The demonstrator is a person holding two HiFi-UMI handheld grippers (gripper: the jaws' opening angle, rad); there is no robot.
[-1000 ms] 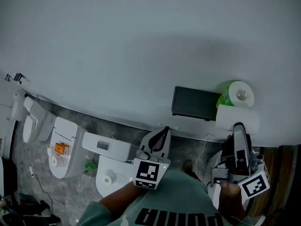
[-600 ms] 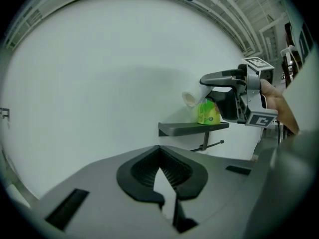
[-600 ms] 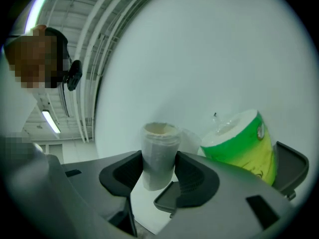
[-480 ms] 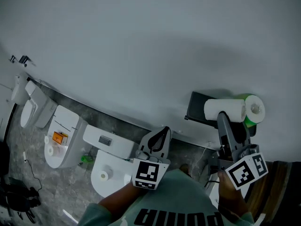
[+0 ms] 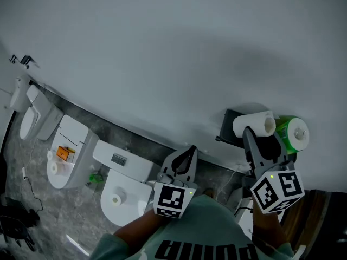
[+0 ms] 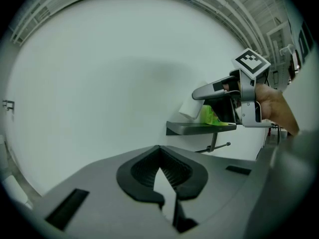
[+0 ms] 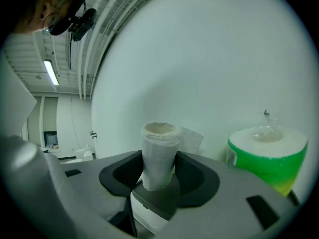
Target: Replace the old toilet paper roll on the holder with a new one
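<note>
My right gripper (image 5: 251, 136) (image 7: 159, 177) is shut on the old roll (image 5: 254, 124) (image 7: 158, 155), a thin white roll with a loose flap of paper. It holds the roll in front of the wall, just left of the new roll (image 5: 293, 134) (image 7: 267, 155), which is in a green wrapper. The new roll rests on the dark shelf of the holder (image 5: 230, 128) (image 6: 195, 128); a thin bar sticks out below the shelf. My left gripper (image 5: 187, 153) (image 6: 160, 156) hangs lower and to the left with its jaws together and nothing in them.
A plain pale wall (image 5: 162, 53) fills most of the view. Two white toilets (image 5: 120, 195) (image 5: 68, 156) stand on the grey stone floor down at the left. A brown wooden surface (image 5: 325, 215) runs along the right edge.
The right gripper has rolled over and shifted left with the white roll, which now sits beside the green roll instead of under it. The left gripper has hardly moved.
</note>
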